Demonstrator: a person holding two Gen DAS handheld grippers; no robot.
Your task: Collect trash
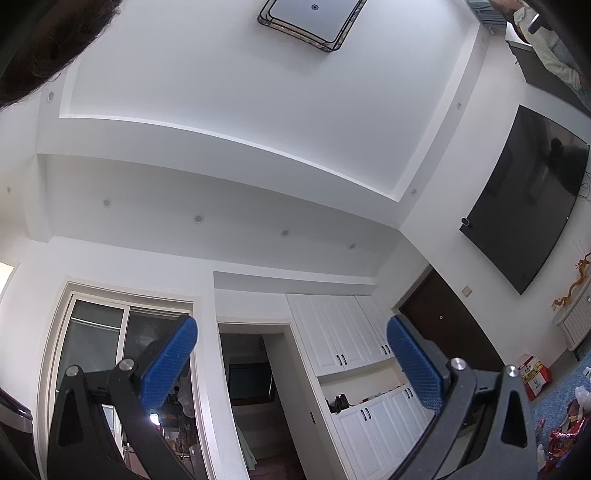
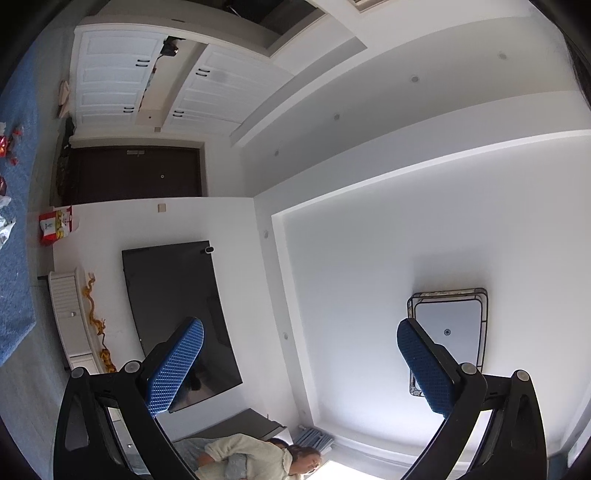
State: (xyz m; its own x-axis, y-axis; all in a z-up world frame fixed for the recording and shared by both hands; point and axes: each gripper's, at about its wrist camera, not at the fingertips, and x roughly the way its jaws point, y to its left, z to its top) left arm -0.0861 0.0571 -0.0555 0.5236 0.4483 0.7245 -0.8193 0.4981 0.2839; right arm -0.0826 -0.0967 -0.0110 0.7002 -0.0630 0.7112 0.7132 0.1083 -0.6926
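Grippers first: our left gripper (image 1: 291,363) has its blue pads spread wide with nothing between them, and our right gripper (image 2: 300,363) is just as wide apart and just as empty. Both are tipped upward, so past the fingers we mostly get ceiling, a ceiling lamp (image 1: 312,22) and a dark television (image 2: 177,317) on the wall. The trash is well away from both: red and white wrappers (image 2: 7,147) lie scattered on the blue carpet (image 2: 16,280) at the left rim of the right view, and more wrappers (image 1: 565,435) sit at the lower right edge of the left view. The risk, as we judge it, is reaching down half blind; with the litter barely in frame, we could close on carpet pile or nudge pieces further apart.
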